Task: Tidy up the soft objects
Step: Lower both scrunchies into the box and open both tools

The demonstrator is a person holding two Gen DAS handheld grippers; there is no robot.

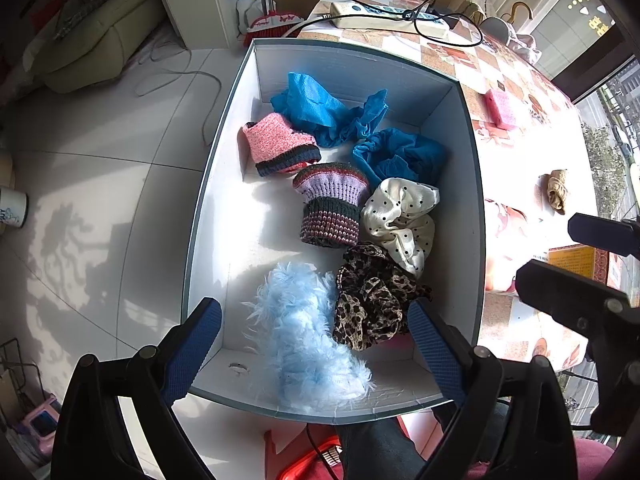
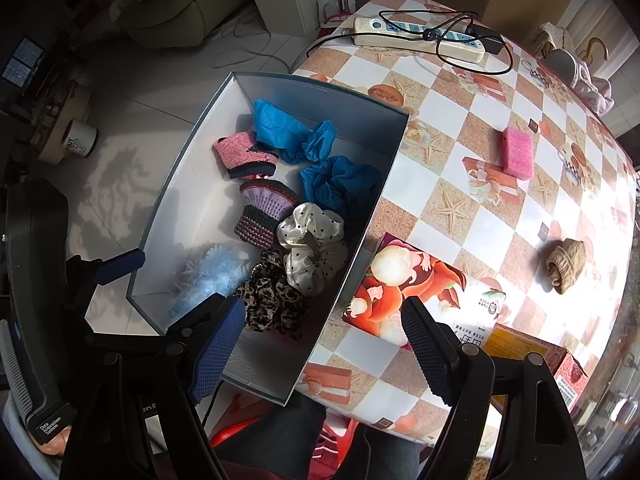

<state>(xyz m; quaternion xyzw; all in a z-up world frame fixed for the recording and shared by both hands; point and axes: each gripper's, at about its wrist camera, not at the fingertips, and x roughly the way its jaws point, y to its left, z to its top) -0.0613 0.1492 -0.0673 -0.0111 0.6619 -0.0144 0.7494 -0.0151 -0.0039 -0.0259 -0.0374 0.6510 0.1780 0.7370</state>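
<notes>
A white open box [image 1: 224,128] [image 2: 176,184] juts off the table's left edge. It holds blue shoe covers [image 1: 320,108], a pink knit sock [image 1: 276,144], a purple knit sock [image 1: 332,204], a white dotted scrunchie [image 1: 400,216], a leopard scrunchie [image 1: 372,304] and a light blue fluffy piece [image 1: 304,332]. A pink sponge [image 2: 517,153] and a tan knit piece [image 2: 565,265] lie on the checked table [image 2: 460,128]. My left gripper [image 1: 314,350] is open and empty above the box's near end. My right gripper [image 2: 322,346] is open and empty over the box's right wall.
A power strip with black cable [image 2: 420,34] lies at the table's far end. A tissue pack [image 2: 408,284] and an orange carton [image 2: 532,356] lie near my right gripper. White tiled floor [image 1: 100,200], a cup [image 2: 80,138] and a red stool [image 1: 312,460] lie below.
</notes>
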